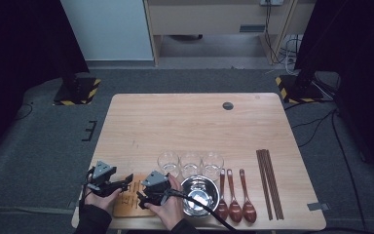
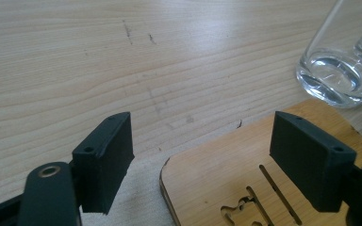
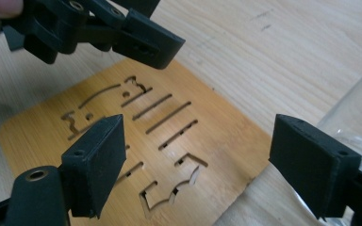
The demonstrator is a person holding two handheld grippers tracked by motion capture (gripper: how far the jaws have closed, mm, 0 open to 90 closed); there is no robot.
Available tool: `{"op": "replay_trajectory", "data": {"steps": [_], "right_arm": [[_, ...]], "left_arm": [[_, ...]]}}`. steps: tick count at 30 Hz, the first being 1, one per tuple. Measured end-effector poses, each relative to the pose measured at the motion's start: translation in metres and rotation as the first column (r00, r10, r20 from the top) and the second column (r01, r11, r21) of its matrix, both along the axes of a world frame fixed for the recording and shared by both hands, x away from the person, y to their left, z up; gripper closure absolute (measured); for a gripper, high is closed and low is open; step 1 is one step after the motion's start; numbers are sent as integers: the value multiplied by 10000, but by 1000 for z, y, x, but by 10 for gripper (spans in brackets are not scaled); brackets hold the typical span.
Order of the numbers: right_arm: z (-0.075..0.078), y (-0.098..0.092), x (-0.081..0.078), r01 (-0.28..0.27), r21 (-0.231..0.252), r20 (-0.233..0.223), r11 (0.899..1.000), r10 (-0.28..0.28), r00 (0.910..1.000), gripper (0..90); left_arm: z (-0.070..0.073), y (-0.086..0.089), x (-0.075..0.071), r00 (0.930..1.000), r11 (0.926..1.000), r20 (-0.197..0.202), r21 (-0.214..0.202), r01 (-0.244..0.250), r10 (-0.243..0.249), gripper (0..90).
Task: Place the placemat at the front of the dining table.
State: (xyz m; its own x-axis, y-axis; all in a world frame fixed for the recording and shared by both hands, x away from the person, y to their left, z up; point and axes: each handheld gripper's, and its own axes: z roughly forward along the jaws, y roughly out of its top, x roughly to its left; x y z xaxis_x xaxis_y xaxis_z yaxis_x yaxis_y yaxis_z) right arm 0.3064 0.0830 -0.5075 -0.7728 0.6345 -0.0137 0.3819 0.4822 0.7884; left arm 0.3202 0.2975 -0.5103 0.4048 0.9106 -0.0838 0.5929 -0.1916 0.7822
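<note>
**Two grippers over the little wood board**

The big wood table takes up most of the high view. Its far half is bare, w/ one small dark round spot near the far edge.

Next biggest: the flat wood board w/ cut-out slots. It lies at the near edge of the table, left of the bowl, flat on the top. Both grippers are over it.

The shiny metal bowl sits just right of the board. Behind it stand 3 clear glasses in a row, close together.

The left gripper hangs over the board's left corner. Its jaws are wide apart; nothing is pinched, just the board edge and table below.

The right gripper hangs over the board's right part, near the bowl. Its jaws are wide too & hold nothing.

Right of the bowl lie 3 brown spoons side by side. Further right, a bunch of dark chopsticks lies straight.
</note>
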Motion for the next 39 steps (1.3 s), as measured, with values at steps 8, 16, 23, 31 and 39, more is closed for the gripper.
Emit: {"op": "replay_trajectory", "data": {"steps": [8,16,23,31,39], "right_arm": [[-8,1,0,-26,-350,-299,9994,15,9996,183],[-12,2,-1,-18,-539,-305,9985,1,9995,180],[-13,2,-1,89,-624,-314,9980,-109,9994,174],[-14,3,-1,77,-692,-358,9976,-102,9993,175],[-14,2,0,137,-667,-374,9977,-163,9992,172]], "left_arm": [[-8,-9,3,9993,9996,-306,189,230,-225,202],[-12,-14,4,9982,9985,-488,402,371,-352,195],[-15,-17,5,9971,9980,-658,476,410,-378,176],[-16,-16,6,9968,9990,-745,314,318,-294,154],[-17,-18,6,9960,9986,-834,400,359,-324,141]]}}
